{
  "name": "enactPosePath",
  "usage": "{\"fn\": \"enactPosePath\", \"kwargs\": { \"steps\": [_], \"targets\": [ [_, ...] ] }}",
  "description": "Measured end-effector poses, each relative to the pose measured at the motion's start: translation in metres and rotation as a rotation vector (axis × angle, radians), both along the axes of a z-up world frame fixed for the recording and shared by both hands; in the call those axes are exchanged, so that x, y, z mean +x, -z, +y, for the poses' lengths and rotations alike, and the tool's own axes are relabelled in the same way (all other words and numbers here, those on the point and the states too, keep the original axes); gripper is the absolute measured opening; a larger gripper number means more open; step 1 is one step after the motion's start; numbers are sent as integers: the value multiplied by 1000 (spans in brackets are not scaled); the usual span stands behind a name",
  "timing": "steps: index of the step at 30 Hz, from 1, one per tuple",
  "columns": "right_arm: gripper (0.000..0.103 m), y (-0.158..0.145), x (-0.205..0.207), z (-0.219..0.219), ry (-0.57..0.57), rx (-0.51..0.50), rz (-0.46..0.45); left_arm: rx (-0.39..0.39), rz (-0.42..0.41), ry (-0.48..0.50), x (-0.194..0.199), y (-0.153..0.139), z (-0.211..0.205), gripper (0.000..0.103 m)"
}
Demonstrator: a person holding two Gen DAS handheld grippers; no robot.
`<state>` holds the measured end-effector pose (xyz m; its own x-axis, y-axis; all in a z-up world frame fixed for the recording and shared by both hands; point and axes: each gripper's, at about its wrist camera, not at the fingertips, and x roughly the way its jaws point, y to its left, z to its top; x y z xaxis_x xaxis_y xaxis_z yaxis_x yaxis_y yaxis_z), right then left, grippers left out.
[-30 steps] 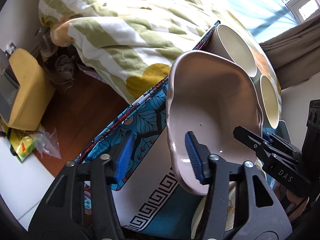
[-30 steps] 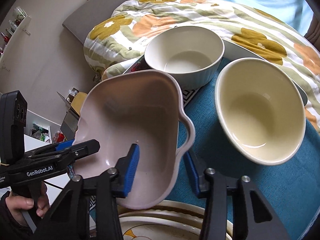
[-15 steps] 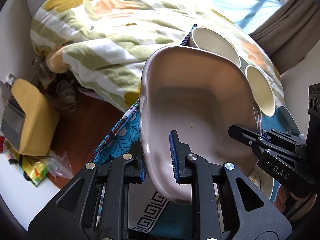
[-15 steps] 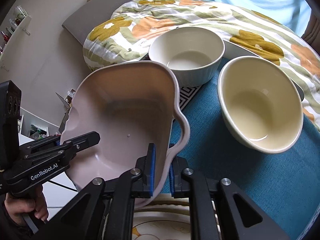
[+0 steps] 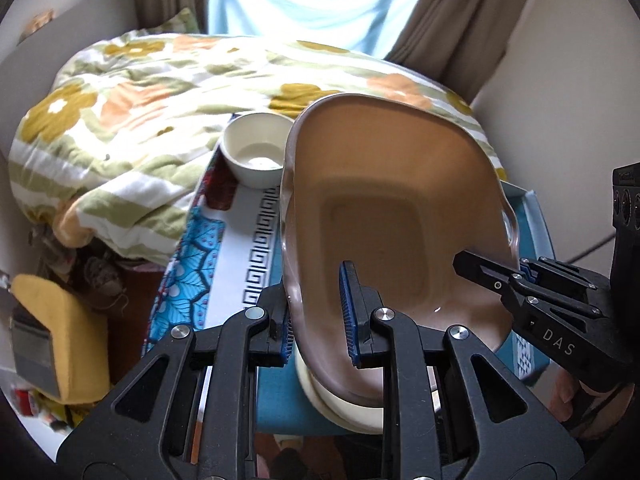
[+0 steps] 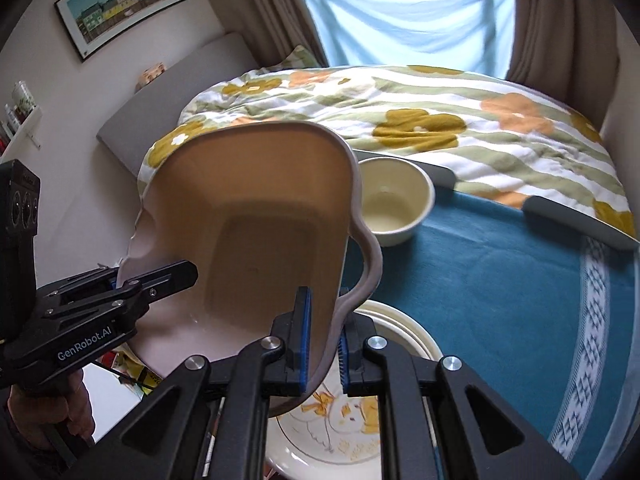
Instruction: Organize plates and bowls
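**Both grippers held the pink dish above the plates**

The left gripper [image 5: 318, 312] was closed on the left rim of the pink dish [image 5: 384, 216], with one blue pad inside the dish and the other outside its wall. The right gripper [image 6: 323, 338] was closed on the opposite rim, beside the wavy handle, again one pad on each side of the wall. The dish was tilted, so its inside faced both cameras, and it was lifted between the two grippers.

Just below the dish and the jaws, a stack of cream plates [image 6: 404, 328] lay on the blue cloth [image 6: 500, 280]; the top plate showed an orange drawing. If the dish touched the stack, I could not tell.

Beyond the right jaws, a cream bowl [image 6: 394, 208] stood on the cloth. In the left view, a white bowl [image 5: 256, 152] stood past the dish, near the cloth's patterned border. Behind them lay a flowered blanket [image 6: 420, 120], and further back the curtains [image 6: 560, 20].
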<state>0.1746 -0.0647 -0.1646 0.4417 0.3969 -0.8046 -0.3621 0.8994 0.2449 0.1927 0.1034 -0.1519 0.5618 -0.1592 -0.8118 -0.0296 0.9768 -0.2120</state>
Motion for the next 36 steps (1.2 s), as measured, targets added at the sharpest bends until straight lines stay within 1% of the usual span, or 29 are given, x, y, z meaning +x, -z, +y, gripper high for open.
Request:
{"fn": "enactPosePath", "kwargs": {
  "steps": [4,9,14,19,23,27,33,34,36],
  "targets": [
    [11,-10,-25,-50,115,-5,-6,4,-8,114,-4,-9,-57,17],
    [11,-15,-42,-111,223,-14,-5,-3,21,219,-7,-2,-134,17],
    [11,-6,-49,-181,281,-28,29,-19,60,267,-8,18,-211,17],
    [11,19,-50,-235,316,-39,85,-27,125,301,-1,54,-276,17],
    [11,44,-47,-267,315,-42,126,-35,155,290,4,83,-310,17],
    [11,68,-45,-286,305,-34,156,-1,190,280,5,107,-335,17],
    [11,89,-48,-299,297,-5,174,15,216,259,2,129,-350,17],
    [11,92,-45,-302,296,1,177,18,219,257,9,131,-344,17],
    [11,94,-45,-304,293,20,176,27,222,247,10,133,-345,18]
  ]
}}
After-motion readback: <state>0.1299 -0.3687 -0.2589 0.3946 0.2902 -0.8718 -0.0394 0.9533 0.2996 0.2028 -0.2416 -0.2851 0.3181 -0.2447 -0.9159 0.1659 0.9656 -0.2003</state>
